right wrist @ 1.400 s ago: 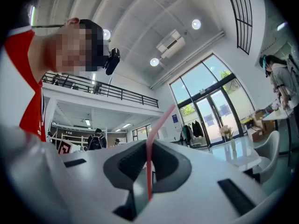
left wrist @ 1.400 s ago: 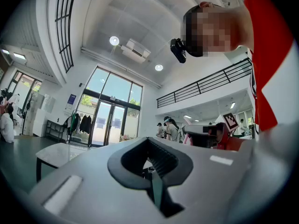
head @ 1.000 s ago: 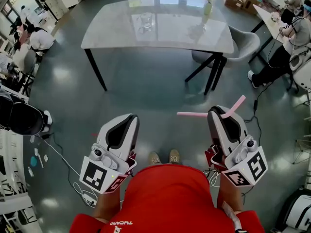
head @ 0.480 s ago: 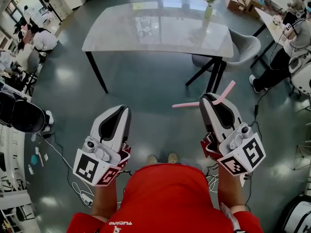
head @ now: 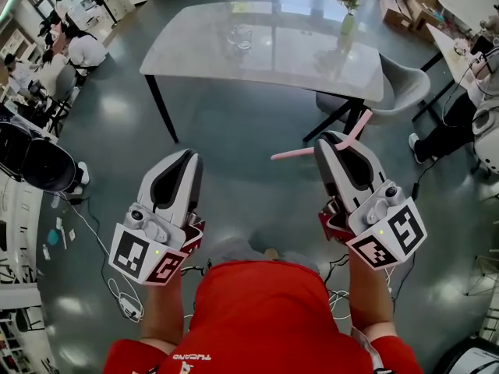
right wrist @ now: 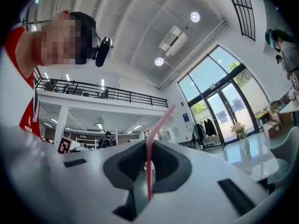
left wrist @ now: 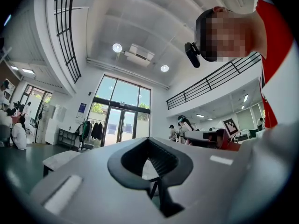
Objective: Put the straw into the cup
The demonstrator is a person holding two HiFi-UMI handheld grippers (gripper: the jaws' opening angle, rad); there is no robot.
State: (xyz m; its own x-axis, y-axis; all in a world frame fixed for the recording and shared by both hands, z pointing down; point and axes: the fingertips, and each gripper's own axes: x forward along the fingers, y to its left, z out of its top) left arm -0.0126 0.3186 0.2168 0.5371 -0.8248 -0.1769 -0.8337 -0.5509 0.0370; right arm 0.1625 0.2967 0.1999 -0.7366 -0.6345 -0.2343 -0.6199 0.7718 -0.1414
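A clear glass cup (head: pixel 240 36) stands on the far half of a pale grey table (head: pixel 312 62) across the glossy floor. My right gripper (head: pixel 332 142) is shut on a pink bendy straw (head: pixel 291 153), which lies crosswise: the long end points left and the bent end sticks up to the right. In the right gripper view the straw (right wrist: pixel 150 167) rises between the jaws of that gripper (right wrist: pixel 149 146). My left gripper (head: pixel 187 157) hangs level beside it, shut and empty; in its own view the left gripper (left wrist: pixel 148 143) has nothing between its pads. Both grippers are well short of the table.
A vase of pink flowers (head: pixel 348 12) stands at the table's far right. A grey chair (head: pixel 407 84) sits by the right end. Seated people are at the left (head: pixel 78 49) and right (head: pixel 466 107). Cables (head: pixel 117 293) lie on the floor to my left.
Both grippers have moved forward toward the table, and the table's near edge sits closer in the head view. The straw has stayed in the right gripper.
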